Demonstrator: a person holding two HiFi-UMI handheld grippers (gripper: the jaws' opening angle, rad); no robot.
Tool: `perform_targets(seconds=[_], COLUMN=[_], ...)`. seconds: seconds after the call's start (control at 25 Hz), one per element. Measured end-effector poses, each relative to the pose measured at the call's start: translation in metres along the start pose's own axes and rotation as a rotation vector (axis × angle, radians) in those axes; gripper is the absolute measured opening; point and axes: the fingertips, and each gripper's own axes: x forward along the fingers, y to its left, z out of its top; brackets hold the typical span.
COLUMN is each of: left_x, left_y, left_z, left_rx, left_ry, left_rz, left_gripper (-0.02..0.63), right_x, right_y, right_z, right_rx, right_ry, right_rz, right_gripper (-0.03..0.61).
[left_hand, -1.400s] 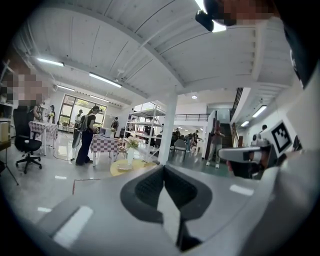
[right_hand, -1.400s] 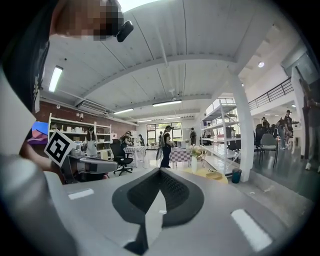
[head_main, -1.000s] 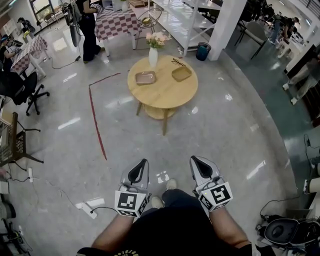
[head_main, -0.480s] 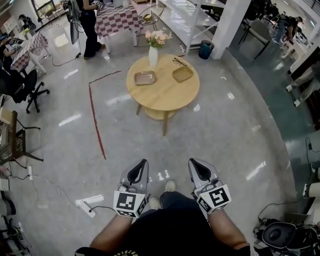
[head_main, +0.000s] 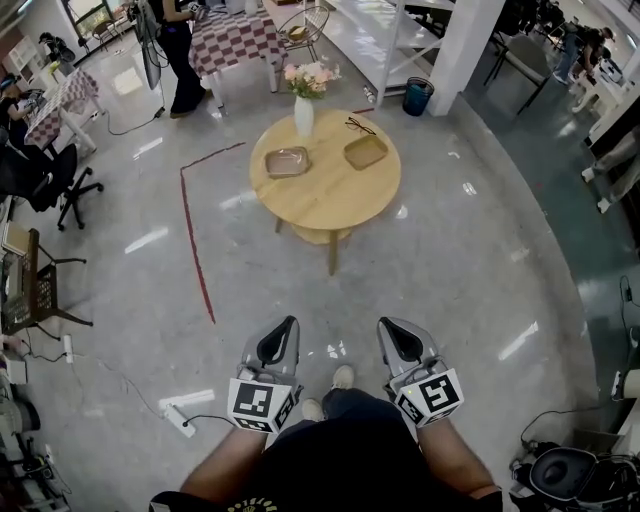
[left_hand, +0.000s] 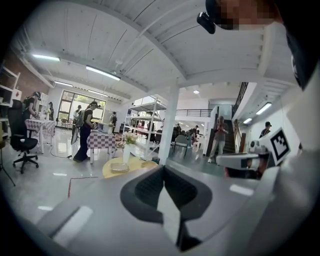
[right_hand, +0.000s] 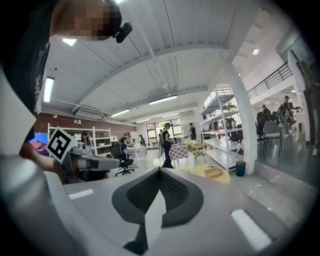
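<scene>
Both grippers are held side by side in front of my body, above a polished grey floor. My left gripper (head_main: 283, 332) is shut with nothing in it, and so is my right gripper (head_main: 392, 332). In the left gripper view the jaws (left_hand: 161, 174) meet in a closed seam, as do the jaws (right_hand: 159, 174) in the right gripper view. Some way ahead stands a round wooden table (head_main: 326, 195). It carries a white vase of pink flowers (head_main: 304, 106), two shallow trays (head_main: 288, 161) (head_main: 366, 151) and a pair of glasses (head_main: 360, 125).
A red line (head_main: 196, 250) is marked on the floor left of the table. A black office chair (head_main: 50, 180) stands at far left. A person (head_main: 178, 45) stands by a checkered table at the back. A blue bin (head_main: 418, 97) sits beside a white pillar (head_main: 465, 40). A power strip (head_main: 180, 415) lies near my left.
The round table has slid slightly lower in the head view, so it is a bit closer. Both grippers stay shut and level, side by side.
</scene>
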Motion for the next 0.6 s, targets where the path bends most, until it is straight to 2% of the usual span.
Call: perform_targets(seconds=[0.32, 0.6], left_x=[0.046, 0.077], left_y=[-0.018, -0.026], left_z=[0.021, 0.035], left_rx=[0.021, 0.034], left_ry=[-0.005, -0.026], left_rz=[-0.01, 0.017], left_gripper=[0.002, 0.002], right_x=[0.008, 0.022], right_y=[-0.052, -0.085], right_z=[0.022, 0.033], right_rx=[0.002, -0.008], right_ry=[-0.027, -0.047], right_rz=[-0.011, 0.024], right_gripper=[-0.002, -0.002])
